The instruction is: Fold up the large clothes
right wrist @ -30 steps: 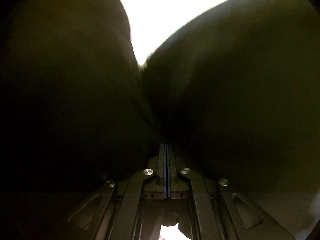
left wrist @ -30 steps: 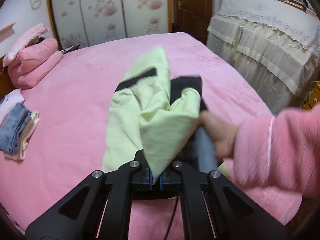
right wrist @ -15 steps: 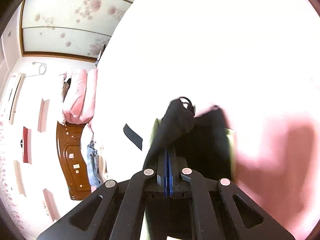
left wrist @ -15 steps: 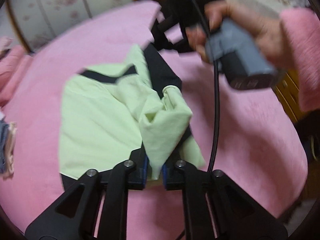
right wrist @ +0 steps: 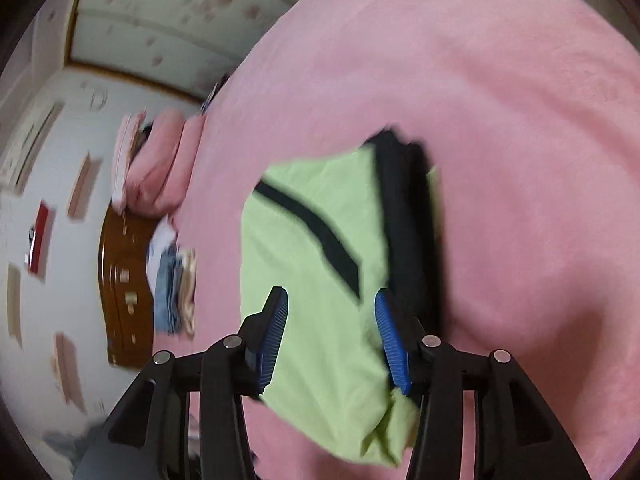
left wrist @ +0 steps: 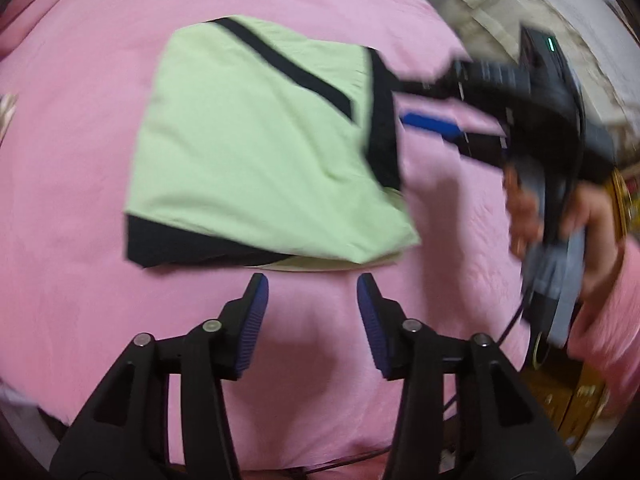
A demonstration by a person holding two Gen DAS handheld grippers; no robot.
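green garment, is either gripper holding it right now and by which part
Nothing is held. The green garment lies folded on the pink bed; both grippers' jaws have just been opening and stand empty.

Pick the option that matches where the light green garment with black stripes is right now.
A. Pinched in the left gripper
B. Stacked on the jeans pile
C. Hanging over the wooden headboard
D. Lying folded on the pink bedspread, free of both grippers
D: the light green garment with black stripes lies flat on the pink bedspread, and the left gripper stands open short of its edge, with nothing between its pads.

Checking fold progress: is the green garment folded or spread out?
Folded: the green garment lies as a compact layered rectangle on the pink bed.
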